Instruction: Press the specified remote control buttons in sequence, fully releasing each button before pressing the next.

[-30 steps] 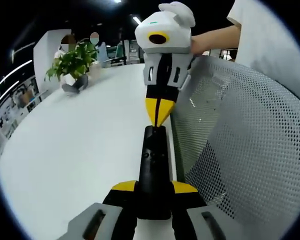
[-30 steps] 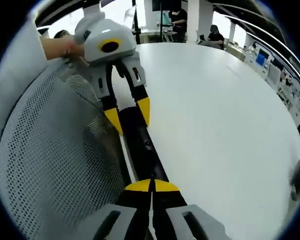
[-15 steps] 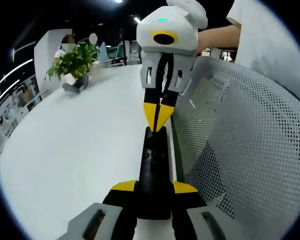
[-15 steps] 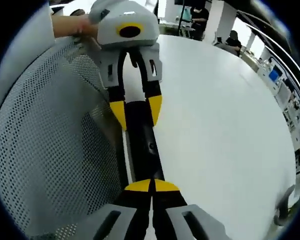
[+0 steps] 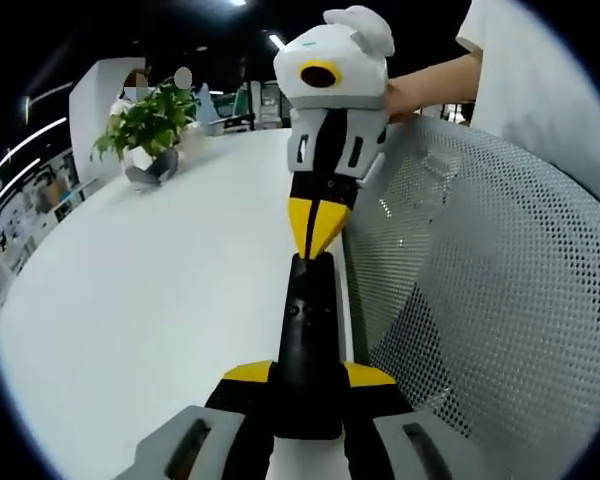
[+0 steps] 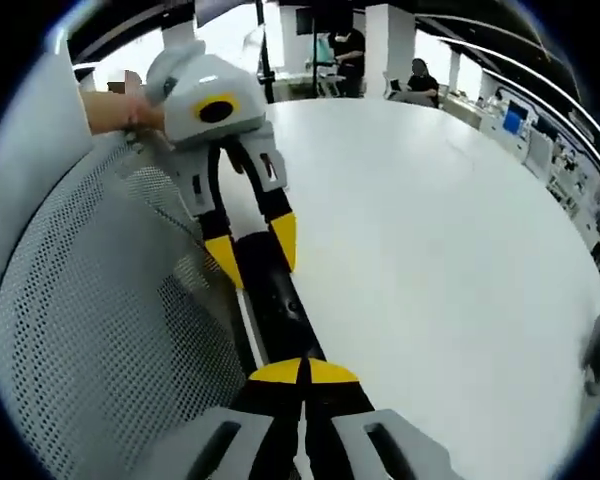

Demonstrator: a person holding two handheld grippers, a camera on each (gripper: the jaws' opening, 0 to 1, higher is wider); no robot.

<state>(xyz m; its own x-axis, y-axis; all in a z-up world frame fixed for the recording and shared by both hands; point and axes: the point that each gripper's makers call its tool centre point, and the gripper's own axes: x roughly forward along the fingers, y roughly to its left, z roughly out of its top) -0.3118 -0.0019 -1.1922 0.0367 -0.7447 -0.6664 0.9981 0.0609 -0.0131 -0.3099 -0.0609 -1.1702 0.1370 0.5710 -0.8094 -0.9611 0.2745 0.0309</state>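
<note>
A: Remote control (image 5: 307,340), black, long, clamped at its near end betw. the left gripper (image 5: 306,375) tips, lying along the white table (image 5: 150,300) edge.

B: And the other claw?

A: Right gripper (image 5: 316,240) pinched to a point, tips at or just above the remote's far end; can't tell if touching.

B: Progress?

A: Can't tell how many presses are done. Mesh chair back (image 5: 480,290) alongside; potted plant (image 5: 145,125) far off.

**A big open office**

A long white table (image 5: 160,290) holds a potted plant (image 5: 145,125). A mesh chair back (image 5: 490,280) stands beside it. Far off, people (image 6: 420,72) sit at desks with screens (image 6: 520,118) under strip lights.
</note>
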